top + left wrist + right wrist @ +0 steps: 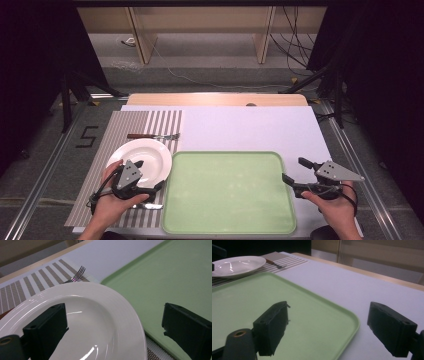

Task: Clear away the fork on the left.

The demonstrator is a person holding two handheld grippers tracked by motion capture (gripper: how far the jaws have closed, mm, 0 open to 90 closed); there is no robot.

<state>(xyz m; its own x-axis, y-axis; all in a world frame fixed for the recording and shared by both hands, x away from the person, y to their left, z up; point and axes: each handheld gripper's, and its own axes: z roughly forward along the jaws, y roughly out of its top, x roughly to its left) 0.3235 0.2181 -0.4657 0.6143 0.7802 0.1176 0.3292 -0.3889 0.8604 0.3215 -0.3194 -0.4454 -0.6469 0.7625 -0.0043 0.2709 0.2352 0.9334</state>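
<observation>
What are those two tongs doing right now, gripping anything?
Left tongs: open, astride the white plate's rim, not gripping.
Right tongs: open, holding nothing, at the green tray's edge.

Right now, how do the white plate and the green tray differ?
The white plate is round and dished; the green tray is a rounded rectangle, flat and larger. The plate sits on the striped placemat; the tray sits on the white table cover. Both are empty.

The table [260, 122], covered by a pale sheet, carries a green tray [227, 192] at its near middle, with a striped placemat [125, 125] touching the tray's left edge.
</observation>
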